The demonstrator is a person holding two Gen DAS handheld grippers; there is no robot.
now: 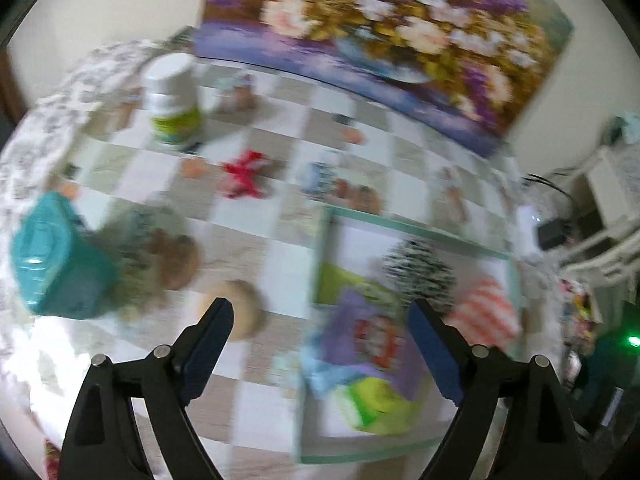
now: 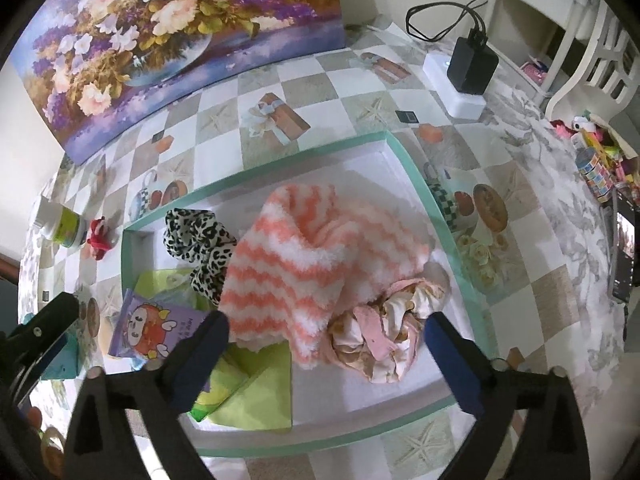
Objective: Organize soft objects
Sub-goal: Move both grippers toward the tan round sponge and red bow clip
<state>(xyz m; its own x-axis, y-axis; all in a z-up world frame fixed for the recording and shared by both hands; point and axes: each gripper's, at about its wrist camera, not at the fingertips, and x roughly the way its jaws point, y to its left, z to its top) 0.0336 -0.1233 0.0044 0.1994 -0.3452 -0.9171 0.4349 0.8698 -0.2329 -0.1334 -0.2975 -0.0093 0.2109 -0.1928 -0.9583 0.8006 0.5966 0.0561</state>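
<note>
Grippers, left (image 1: pixel 320 344) and right (image 2: pixel 326 346), hang wide and empty over the tray (image 2: pixel 404 152); red plush (image 1: pixel 242 176), beyond it, likely needs fetching next.

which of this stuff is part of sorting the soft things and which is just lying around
Part of the job:
- tray
- striped fuzzy sock
- leopard scrunchie
- pink and cream scrunchie
- green cloth
- red soft item, on the table outside the tray
- left gripper and right gripper, both open and empty

Just lying about:
- flower painting
- white bottle
- teal container
- black charger
</note>
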